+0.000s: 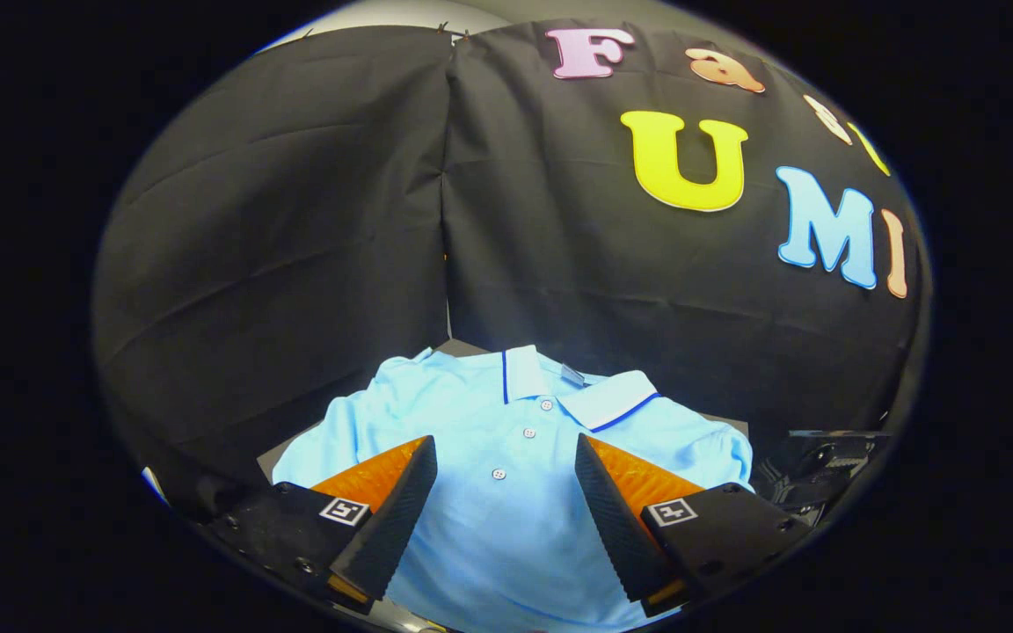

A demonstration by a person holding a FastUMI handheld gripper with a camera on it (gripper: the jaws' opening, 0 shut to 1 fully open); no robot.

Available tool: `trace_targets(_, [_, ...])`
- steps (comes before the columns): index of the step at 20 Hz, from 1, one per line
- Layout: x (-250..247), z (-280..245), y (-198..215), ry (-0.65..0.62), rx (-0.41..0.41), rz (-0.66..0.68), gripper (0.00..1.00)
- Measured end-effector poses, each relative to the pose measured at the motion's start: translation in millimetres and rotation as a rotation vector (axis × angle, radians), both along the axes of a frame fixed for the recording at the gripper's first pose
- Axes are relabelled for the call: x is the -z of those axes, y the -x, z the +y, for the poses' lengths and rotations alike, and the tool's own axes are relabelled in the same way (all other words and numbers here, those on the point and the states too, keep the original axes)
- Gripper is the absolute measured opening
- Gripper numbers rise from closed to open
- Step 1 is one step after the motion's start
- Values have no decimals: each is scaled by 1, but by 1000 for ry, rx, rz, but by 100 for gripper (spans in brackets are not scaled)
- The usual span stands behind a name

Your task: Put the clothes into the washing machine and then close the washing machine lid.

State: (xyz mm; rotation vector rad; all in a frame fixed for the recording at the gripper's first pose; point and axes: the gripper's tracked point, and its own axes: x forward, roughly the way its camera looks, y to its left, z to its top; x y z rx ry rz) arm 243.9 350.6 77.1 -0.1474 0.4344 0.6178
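Your gripper (505, 457) sits low in the frame with its fingers (392, 505) spread wide apart, pinching nothing. Between them and just ahead of them lies the light blue polo shirt (506, 519), the garment you are to load. It is spread front-up on a dark tabletop (282, 453), filling the lower middle of the frame. The button placket runs up the gap between your fingers, with three small buttons (522, 432) in a row toward the neck. The white collar (599, 400), edged in a thin dark blue line, is folded open at the far end of the shirt, just above the frame's centre line. One short sleeve bulges out toward the lower left, beside your left finger; the other reaches the lower right, beyond your right finger. Whether the fingertips touch the fabric or hang just above it cannot be told from here.

At the lower right, just beside the shirt's sleeve, is a dark, ridged object (819, 466); too little of it shows to say what it is. The black cloth wall (295, 229) rises behind the shirt and covers the upper frame.
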Motion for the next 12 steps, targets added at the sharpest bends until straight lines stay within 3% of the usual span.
trace_targets(5, [22,-1,-26,71,35,63,99])
trace_targets(12, [43,-3,-33,52,66,168,99])
